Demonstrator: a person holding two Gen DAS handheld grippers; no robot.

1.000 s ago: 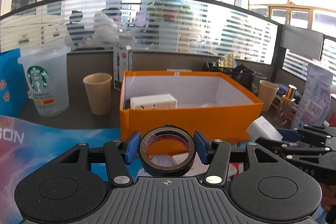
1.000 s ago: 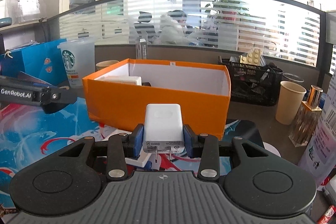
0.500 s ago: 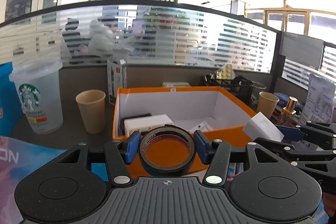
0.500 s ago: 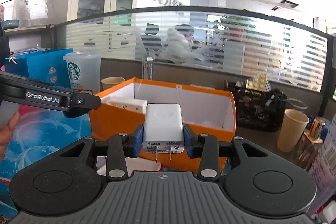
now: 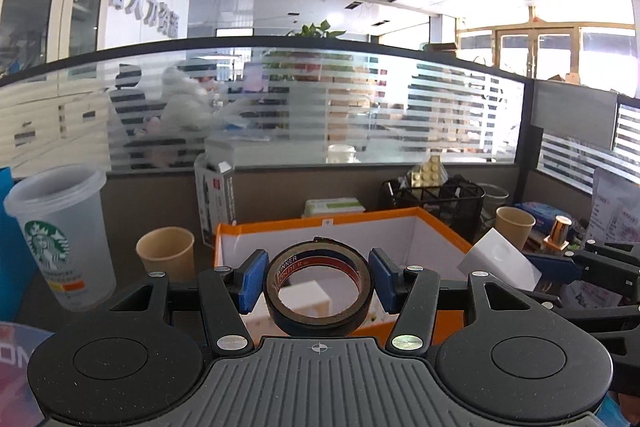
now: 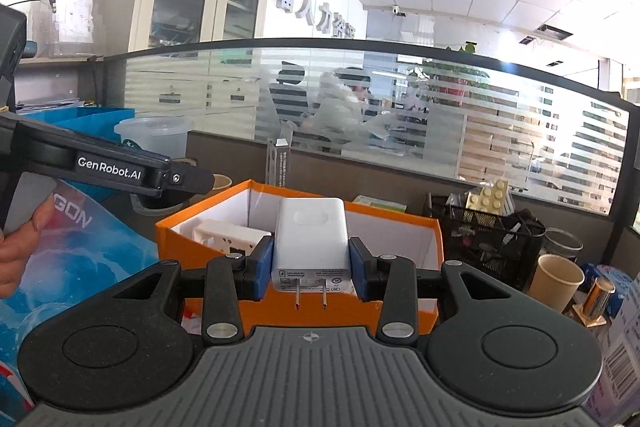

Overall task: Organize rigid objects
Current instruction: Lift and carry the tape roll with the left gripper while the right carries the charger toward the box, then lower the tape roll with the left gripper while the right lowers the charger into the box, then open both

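Both grippers have risen since the earlier frames: the orange box (image 5: 436,231) sat level with them then, and now both wrist views look down over its near wall into the white interior. That puts both loads high enough to clear the rim, so the drop into the box looks like the step in hand.

Largest first: the box holds a white block (image 6: 230,233) on its left side, and the rest of its floor shows bare, so there seems room for both items. Around it stand a frosted plastic cup (image 5: 60,235), a black mesh basket (image 6: 490,233), a paper cup (image 5: 166,259) at the box's left and another paper cup (image 6: 560,281) at its right; none lies between the grippers and the opening.

The right gripper (image 6: 311,261) is clamped on a white charger (image 6: 310,231), prongs pointing back toward the camera. The left gripper (image 5: 318,281) is clamped on a roll of black tape (image 5: 320,297), standing on edge, hole facing the camera. Side by side over one box, the two tools could knock each other.
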